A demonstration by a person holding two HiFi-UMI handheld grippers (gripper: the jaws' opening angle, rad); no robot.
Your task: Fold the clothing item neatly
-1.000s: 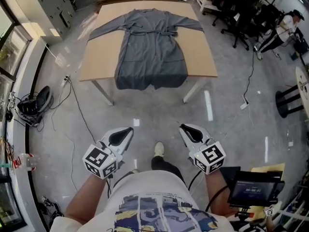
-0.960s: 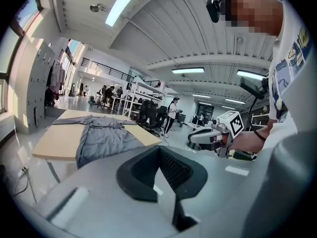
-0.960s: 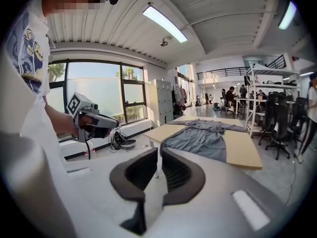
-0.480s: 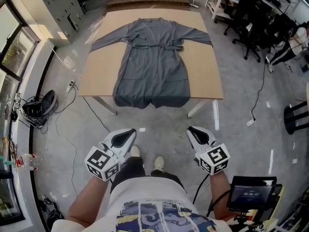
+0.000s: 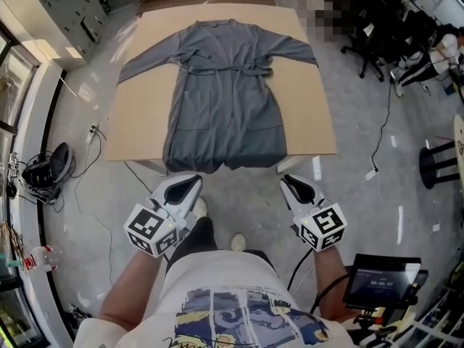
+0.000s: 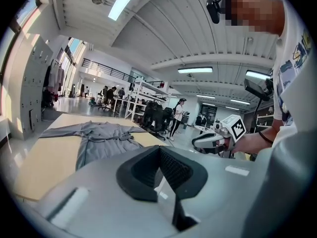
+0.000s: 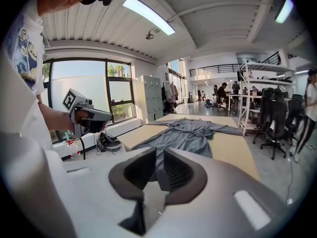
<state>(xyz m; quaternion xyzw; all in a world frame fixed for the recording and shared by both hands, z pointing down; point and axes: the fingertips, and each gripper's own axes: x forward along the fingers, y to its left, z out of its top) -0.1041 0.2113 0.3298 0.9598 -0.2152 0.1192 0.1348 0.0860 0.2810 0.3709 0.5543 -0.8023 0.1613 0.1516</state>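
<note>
A grey robe (image 5: pixel 225 100) lies flat on the wooden table (image 5: pixel 308 114), sleeves spread, belt tied at the waist, hem draped over the near edge. Both grippers hover over the floor just short of that edge, not touching the cloth. My left gripper (image 5: pixel 190 187) is shut and empty below the hem's left corner. My right gripper (image 5: pixel 290 183) is below the right corner; its jaws have just been opening and stand a narrow slit apart with nothing between them. The left gripper view shows the robe (image 6: pixel 101 135) ahead of its jaws (image 6: pixel 159 150); the right gripper view shows the robe (image 7: pixel 185 133) beyond its jaws (image 7: pixel 159 155).
Office chairs (image 5: pixel 377 27) and a person (image 5: pixel 428 60) are at the back right. A black stool (image 5: pixel 438 167) stands to the right. Cables and a dark bag (image 5: pixel 47 167) lie on the floor at left. A small screen (image 5: pixel 380 281) sits at my lower right.
The person has walked up to the table. Both grippers now hang right at its near edge, close under the robe's hem, where a second ago open floor lay between.
</note>
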